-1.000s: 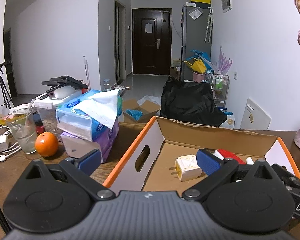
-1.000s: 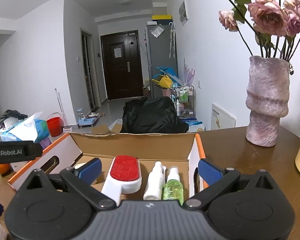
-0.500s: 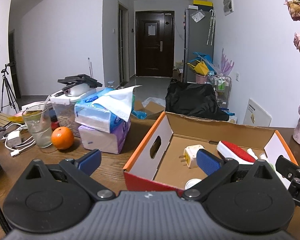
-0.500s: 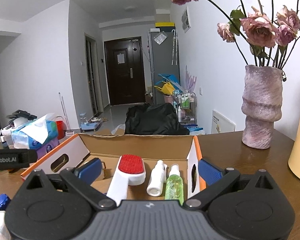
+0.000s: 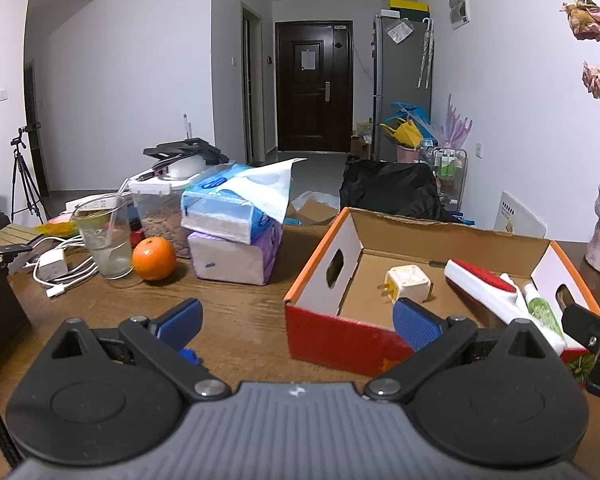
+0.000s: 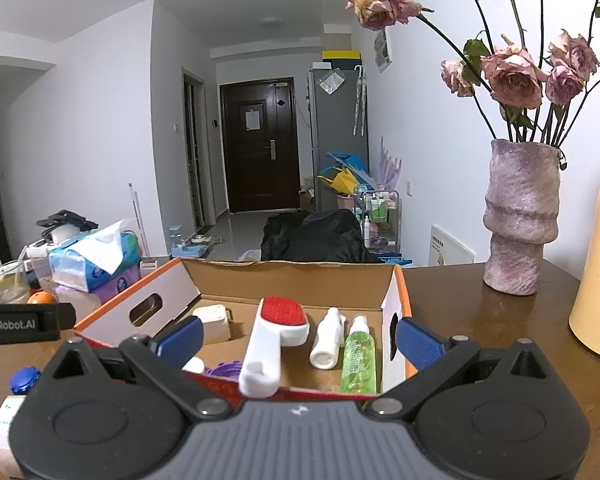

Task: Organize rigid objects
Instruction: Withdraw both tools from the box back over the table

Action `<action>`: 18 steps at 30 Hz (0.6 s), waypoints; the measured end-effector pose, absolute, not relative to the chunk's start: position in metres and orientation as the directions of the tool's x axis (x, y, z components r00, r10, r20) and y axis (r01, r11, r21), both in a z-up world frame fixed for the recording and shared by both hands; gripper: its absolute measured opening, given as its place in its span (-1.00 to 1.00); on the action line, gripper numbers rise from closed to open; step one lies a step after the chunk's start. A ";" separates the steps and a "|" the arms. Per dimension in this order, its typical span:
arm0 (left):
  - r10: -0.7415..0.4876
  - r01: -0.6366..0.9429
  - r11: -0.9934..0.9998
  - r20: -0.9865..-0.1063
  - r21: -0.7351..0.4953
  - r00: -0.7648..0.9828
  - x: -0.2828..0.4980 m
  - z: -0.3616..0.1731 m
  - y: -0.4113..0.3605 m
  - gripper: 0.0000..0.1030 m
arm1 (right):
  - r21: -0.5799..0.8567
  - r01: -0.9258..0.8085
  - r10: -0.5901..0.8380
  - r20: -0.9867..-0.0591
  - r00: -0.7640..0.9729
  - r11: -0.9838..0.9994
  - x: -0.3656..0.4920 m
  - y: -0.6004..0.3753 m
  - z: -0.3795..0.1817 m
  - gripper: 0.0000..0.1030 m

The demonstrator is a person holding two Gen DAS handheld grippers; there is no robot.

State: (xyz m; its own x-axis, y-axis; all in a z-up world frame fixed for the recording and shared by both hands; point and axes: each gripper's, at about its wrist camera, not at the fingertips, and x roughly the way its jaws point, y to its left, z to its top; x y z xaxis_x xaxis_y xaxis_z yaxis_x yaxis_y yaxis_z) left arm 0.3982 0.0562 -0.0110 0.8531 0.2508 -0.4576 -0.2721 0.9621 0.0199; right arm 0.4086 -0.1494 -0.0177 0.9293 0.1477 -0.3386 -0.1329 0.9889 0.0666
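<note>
An open cardboard box (image 5: pixel 324 272) with orange rims stands on the brown table; it also shows in the right wrist view (image 6: pixel 400 304). It holds a white plug adapter (image 5: pixel 407 282), a red-and-white lint brush (image 6: pixel 274 336), a white bottle (image 6: pixel 327 344) and a green spray bottle (image 6: pixel 358 356). My left gripper (image 5: pixel 298 318) is open and empty, in front of the box's left front corner. My right gripper (image 6: pixel 298 336) is open and empty, just before the box's near edge. A white bottle with a blue cap (image 6: pixel 12 408) stands at the lower left of the right wrist view.
Stacked tissue packs (image 5: pixel 236 236), an orange (image 5: pixel 154 259), a glass (image 5: pixel 104 240) and a white charger with cables (image 5: pixel 54 266) crowd the table's left. A pink vase of dried roses (image 6: pixel 520 216) and a yellow bottle (image 6: pixel 598 272) stand right of the box.
Both grippers have pulled back toward me, away from the box, so more of the table and the box front shows. Both stay open and empty.
</note>
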 end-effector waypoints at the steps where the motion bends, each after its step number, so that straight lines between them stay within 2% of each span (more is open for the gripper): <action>1: 0.252 -0.273 0.962 -0.458 0.021 0.853 0.394 -0.012 0.057 1.00 | 0.066 -0.135 0.149 -0.338 0.929 0.989 0.406 -0.149 -0.018 1.00; 18: 0.269 -0.286 0.957 -0.469 0.035 0.841 0.330 -0.024 0.076 1.00 | 0.026 -0.181 0.178 -0.351 0.919 0.983 0.356 -0.128 -0.026 1.00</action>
State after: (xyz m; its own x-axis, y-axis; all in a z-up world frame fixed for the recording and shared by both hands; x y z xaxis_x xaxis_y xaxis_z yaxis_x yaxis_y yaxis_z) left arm 0.3297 0.0760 -0.0243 0.8415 0.2689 -0.4687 -0.2862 0.9575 0.0355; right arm 0.3556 -0.1281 -0.0256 0.9191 0.1783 -0.3514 -0.1810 0.9832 0.0255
